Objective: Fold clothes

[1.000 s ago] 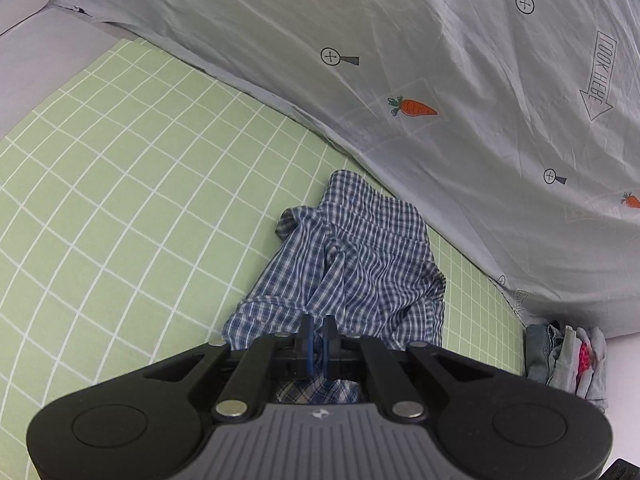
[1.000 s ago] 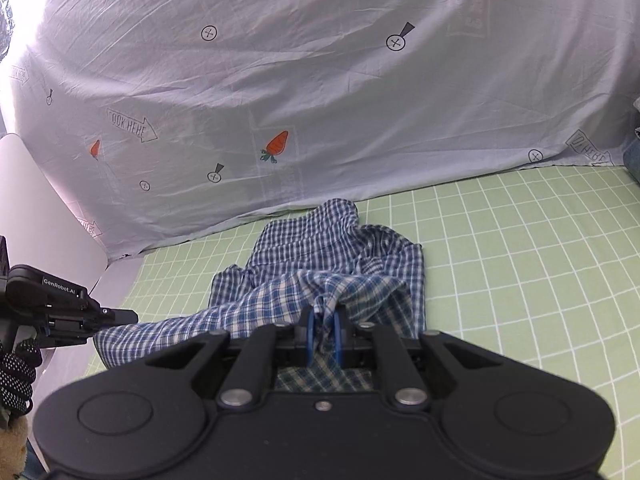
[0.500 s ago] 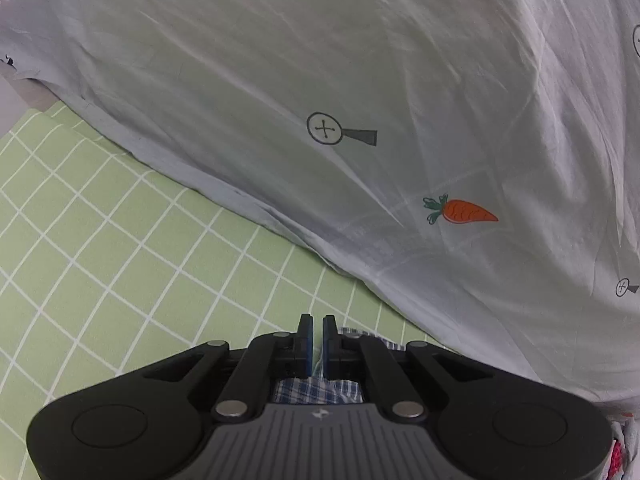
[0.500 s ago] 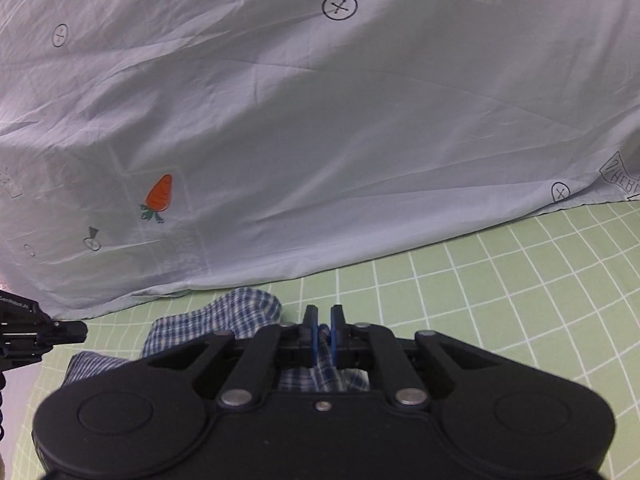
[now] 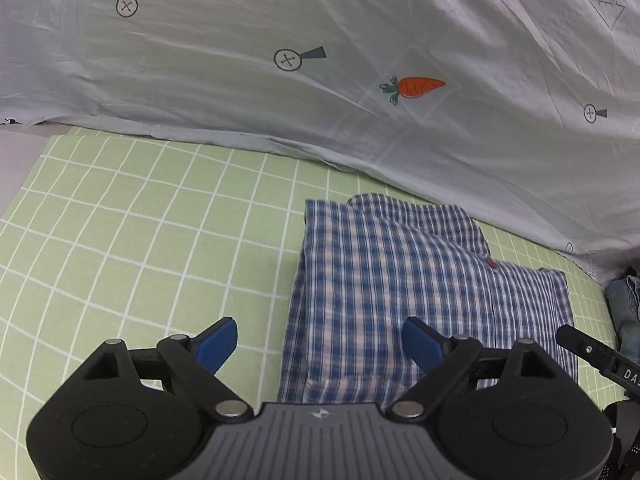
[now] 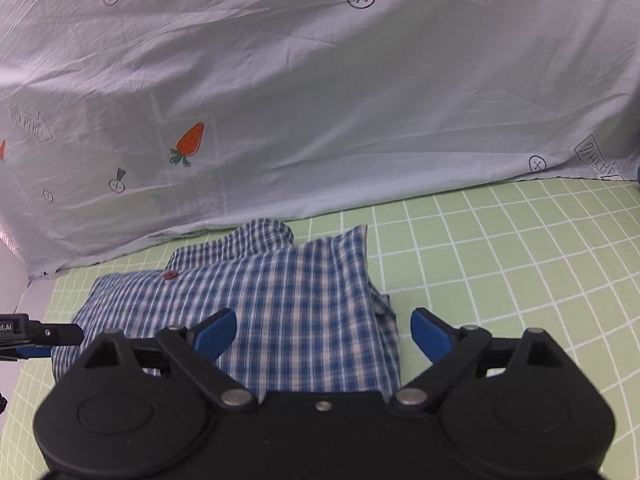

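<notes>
A blue and white checked shirt lies folded over on the green checked bedsheet, a small red button showing near its collar. My left gripper hovers over the shirt's left edge, its jaws opening wide, the blue pads clear of the cloth. My right gripper hovers over the shirt's right edge, jaws also opening wide, with nothing pinched. Each gripper's tip shows at the side of the other's view.
A pale grey sheet printed with carrots and arrows rises behind the shirt along the back of the bed. A pile of other clothes sits at the far right. The green sheet spreads out on both sides.
Both grippers carried the shirt's near part forward and down over the rest, then let go. Their jaws went from shut on the cloth to wide apart, and the shirt lies folded.
</notes>
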`<state>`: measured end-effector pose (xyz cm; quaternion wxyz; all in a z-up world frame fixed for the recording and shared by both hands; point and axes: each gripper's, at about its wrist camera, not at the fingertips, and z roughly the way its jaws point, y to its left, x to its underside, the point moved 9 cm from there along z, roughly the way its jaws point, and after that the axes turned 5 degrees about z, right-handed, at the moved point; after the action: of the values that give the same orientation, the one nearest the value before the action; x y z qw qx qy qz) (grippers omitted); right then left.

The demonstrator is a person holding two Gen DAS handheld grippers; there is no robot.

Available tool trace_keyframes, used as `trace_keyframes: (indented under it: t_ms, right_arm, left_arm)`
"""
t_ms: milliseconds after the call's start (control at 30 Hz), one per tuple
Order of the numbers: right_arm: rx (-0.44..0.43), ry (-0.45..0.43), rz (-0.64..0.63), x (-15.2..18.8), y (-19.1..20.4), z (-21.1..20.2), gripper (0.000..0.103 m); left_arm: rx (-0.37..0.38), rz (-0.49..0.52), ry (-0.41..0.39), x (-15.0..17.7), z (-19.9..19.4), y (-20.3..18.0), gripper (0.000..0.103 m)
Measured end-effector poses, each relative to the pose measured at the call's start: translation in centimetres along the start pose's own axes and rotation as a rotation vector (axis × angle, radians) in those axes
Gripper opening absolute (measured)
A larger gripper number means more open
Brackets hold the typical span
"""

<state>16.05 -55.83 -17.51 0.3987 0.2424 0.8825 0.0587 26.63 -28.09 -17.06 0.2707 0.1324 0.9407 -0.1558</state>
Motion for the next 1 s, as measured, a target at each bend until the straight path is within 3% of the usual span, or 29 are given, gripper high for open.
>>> trace_keyframes:
  t_ms: [133,333,533,600,633,700,767,867,1000]
  right_arm:
    - [0.017,0.04,-0.032,1.5,0.1,1.8,0.097]
    - [0.019,0.082,-0.042,0.8,-0.7,5.9,0.101]
    - [-0.013,0.135,-0.019,0.9,-1.0,7.9,0.101]
    - [-0.032,0.147,0.011,1.1,-1.0,8.1,0.096]
    - [-0.041,0.151,0.023,1.2,-0.9,8.1,0.095]
    - [-0.052,0.153,0.033,1.5,-0.5,8.0,0.082]
    - [-0.069,0.167,0.017,2.0,0.3,7.8,0.07]
    - [-0.094,0.193,0.025,2.9,1.5,6.9,0.043]
    - [-0.128,0.218,0.01,4.9,2.7,3.7,0.03]
  left_arm:
    - [-0.027,0.039,0.017,1.6,1.6,-0.2,0.093]
    - [-0.071,0.081,0.032,0.8,5.8,0.9,0.093]
    - [-0.05,0.067,0.053,0.3,7.4,0.9,0.093]
    - [-0.034,0.046,0.053,0.6,7.4,0.8,0.092]
    - [-0.023,0.04,0.041,0.7,7.3,0.6,0.089]
    - [0.015,0.033,0.037,1.1,7.0,-0.1,0.069]
    - [0.061,0.023,0.047,1.5,6.8,-1.0,0.04]
    - [0.063,0.011,0.084,2.6,6.2,-1.9,0.02]
    - [0.034,0.075,0.134,4.9,3.6,-2.6,0.014]
